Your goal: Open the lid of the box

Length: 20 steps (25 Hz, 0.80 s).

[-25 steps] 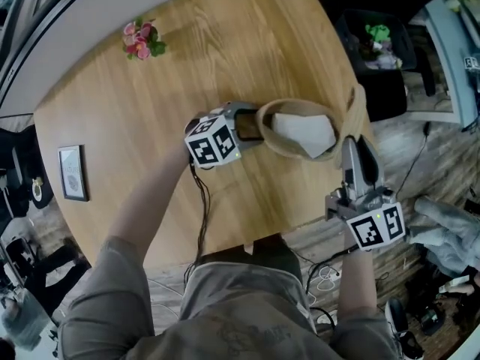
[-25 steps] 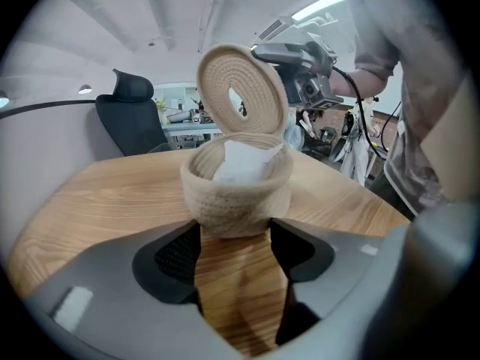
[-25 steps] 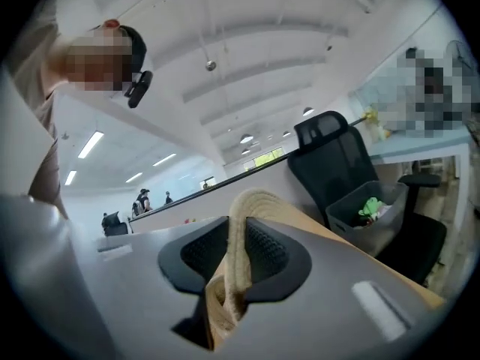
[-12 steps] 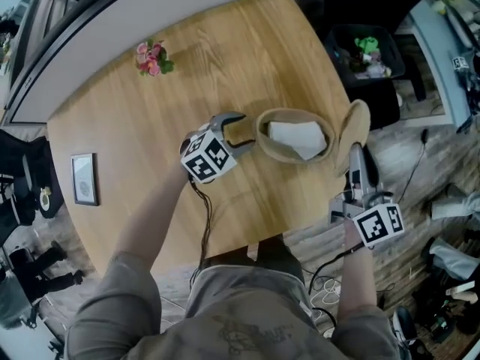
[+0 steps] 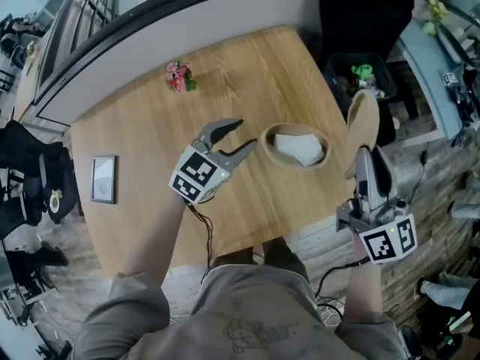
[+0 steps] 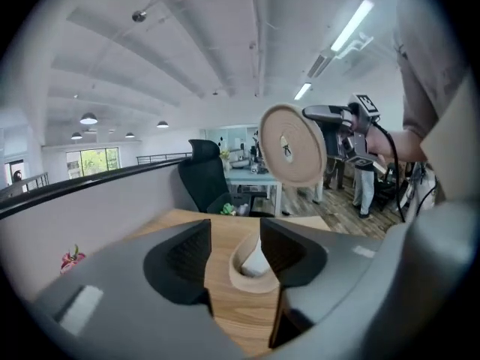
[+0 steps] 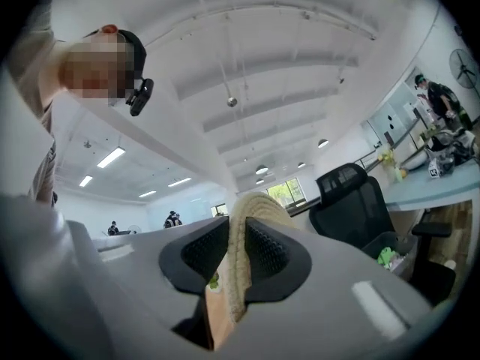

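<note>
Right gripper [image 5: 363, 163] jaws clamp the lid [image 5: 364, 118] by its rim, edge-up and clear of the box [image 5: 295, 147], leaving it open. Left gripper [image 5: 245, 134] hovers beside the box, jaws apart, just been closing, nothing between them. Box is round, woven, tan, with white paper inside, on the table [image 5: 142, 118].

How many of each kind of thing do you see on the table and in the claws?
Woven box: 1
Lid: 1
White thing inside the box: 1
Pink flower bunch: 1
Picture frame: 1
Claws: 2 (left claw, empty, its jaws have just been closing; right claw, clamped on the lid)
Total: 7
</note>
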### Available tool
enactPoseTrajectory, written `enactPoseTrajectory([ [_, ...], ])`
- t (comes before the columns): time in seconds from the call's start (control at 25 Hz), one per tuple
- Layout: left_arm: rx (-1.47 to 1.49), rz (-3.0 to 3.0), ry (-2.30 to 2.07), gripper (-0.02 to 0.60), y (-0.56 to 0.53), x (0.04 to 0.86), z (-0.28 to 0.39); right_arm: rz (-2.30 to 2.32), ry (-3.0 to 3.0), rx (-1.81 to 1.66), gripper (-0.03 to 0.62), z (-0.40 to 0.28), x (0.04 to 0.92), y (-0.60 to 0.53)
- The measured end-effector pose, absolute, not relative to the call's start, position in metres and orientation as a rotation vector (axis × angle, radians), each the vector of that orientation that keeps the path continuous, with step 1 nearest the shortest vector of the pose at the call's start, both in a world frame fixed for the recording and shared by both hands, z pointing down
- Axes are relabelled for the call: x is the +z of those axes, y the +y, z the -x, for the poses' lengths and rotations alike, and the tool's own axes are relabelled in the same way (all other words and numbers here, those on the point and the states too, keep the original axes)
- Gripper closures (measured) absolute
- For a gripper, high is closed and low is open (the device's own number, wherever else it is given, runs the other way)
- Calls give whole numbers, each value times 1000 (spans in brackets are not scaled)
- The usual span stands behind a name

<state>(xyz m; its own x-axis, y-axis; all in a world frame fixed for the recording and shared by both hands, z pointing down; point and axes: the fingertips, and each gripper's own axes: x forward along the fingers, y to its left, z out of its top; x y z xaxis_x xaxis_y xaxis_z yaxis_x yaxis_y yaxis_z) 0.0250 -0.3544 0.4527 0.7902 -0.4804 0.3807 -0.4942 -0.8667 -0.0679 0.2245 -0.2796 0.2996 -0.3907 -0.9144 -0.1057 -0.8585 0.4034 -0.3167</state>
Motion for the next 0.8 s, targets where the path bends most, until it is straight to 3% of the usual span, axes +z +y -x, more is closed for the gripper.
enactPoseTrajectory([
  [0.4, 377, -3056, -1063, 393, -304, 321, -16, 1461, 2483, 8, 517, -196, 208, -223],
  [0.48, 359, -3080, -1097, 394, -291, 305, -16, 1459, 2498, 29, 517, -193, 202, -215],
  [0.6, 314, -3054, -1128, 445, -273, 292, -10, 1459, 2516, 40, 517, -187, 198, -203],
  [0.8, 256, -3007, -1153, 448, -248, 284, -2, 1439, 2560, -22, 517, -178, 201, -188],
])
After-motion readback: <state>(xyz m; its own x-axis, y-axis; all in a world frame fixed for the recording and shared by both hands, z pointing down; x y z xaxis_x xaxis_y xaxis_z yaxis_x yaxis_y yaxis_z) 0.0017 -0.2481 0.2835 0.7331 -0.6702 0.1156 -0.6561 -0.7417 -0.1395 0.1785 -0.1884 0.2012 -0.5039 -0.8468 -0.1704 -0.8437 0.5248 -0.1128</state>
